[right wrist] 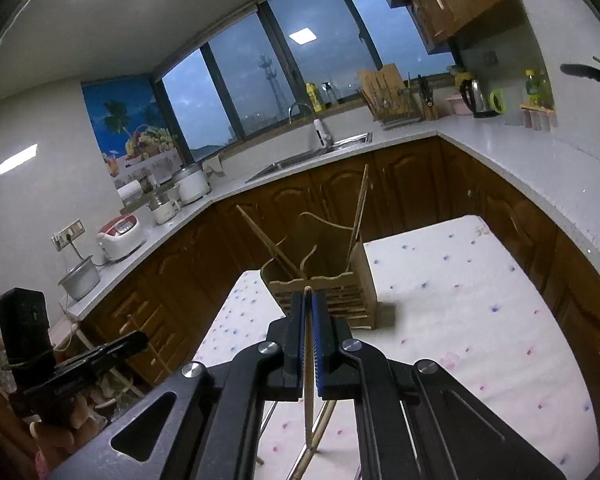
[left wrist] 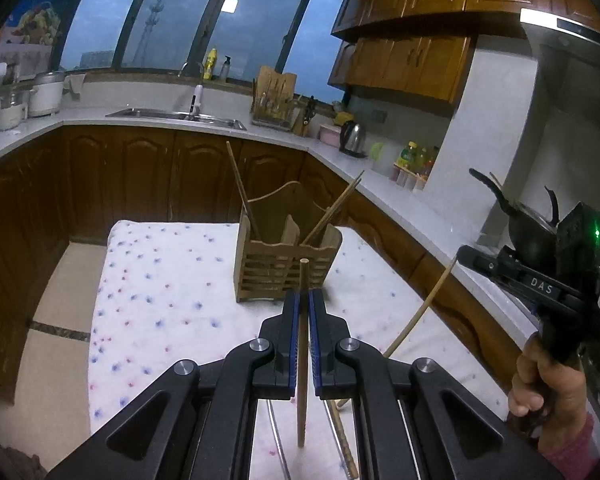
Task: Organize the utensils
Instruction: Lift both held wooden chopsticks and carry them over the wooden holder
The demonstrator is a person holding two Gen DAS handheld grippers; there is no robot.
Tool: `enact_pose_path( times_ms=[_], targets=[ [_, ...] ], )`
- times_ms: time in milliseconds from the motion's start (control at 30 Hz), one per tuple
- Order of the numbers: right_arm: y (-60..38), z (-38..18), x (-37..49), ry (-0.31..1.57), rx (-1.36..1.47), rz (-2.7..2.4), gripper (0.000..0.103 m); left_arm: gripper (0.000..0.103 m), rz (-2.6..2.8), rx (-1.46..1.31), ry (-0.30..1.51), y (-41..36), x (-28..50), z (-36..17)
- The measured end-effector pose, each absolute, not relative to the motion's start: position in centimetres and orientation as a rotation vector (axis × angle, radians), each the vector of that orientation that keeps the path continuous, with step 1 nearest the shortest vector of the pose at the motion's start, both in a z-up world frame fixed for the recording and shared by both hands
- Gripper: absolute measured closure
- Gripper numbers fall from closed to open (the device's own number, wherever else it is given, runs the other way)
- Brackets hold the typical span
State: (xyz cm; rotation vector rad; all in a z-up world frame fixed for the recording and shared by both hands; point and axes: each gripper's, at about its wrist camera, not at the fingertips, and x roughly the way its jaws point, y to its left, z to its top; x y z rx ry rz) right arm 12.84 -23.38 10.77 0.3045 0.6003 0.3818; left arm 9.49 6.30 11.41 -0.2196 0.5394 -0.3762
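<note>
My left gripper [left wrist: 303, 294] is shut on a brown wooden chopstick [left wrist: 302, 360], held upright between the blue pads above the cloth. Just beyond it stands the slatted wooden utensil holder [left wrist: 288, 268], with several chopsticks [left wrist: 240, 184] leaning out of its compartments. My right gripper [right wrist: 307, 297] is shut on a thin pale chopstick [right wrist: 309, 392] and faces the same holder [right wrist: 340, 300] from the other side. In the left wrist view the right gripper [left wrist: 466, 254] hangs at the right, its pale stick [left wrist: 420, 312] slanting down toward the table.
The table carries a white floral cloth [left wrist: 160, 300]. More loose chopsticks [left wrist: 344, 436] and a metal utensil [left wrist: 278, 432] lie on it under my grippers. Kitchen counters [left wrist: 380, 176] with a sink, kettle and wok ring the table. A person's hand [left wrist: 540, 384] grips the right handle.
</note>
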Motion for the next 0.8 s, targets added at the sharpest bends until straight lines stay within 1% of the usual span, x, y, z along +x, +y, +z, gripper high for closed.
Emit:
enact_pose_path(
  times_ms=[433,800],
  targets=[
    [-24.1,12.0,13.2,0.561,0.303,0.371,0.100,0.100,-0.358,-0.231,0.503,7.0,10.0,12.2],
    [-24.2,13.6,14.8,0.520,0.292,0.360,0.100,0.100,-0.347,-0.232,0.460,7.6,11.9,13.2]
  ],
)
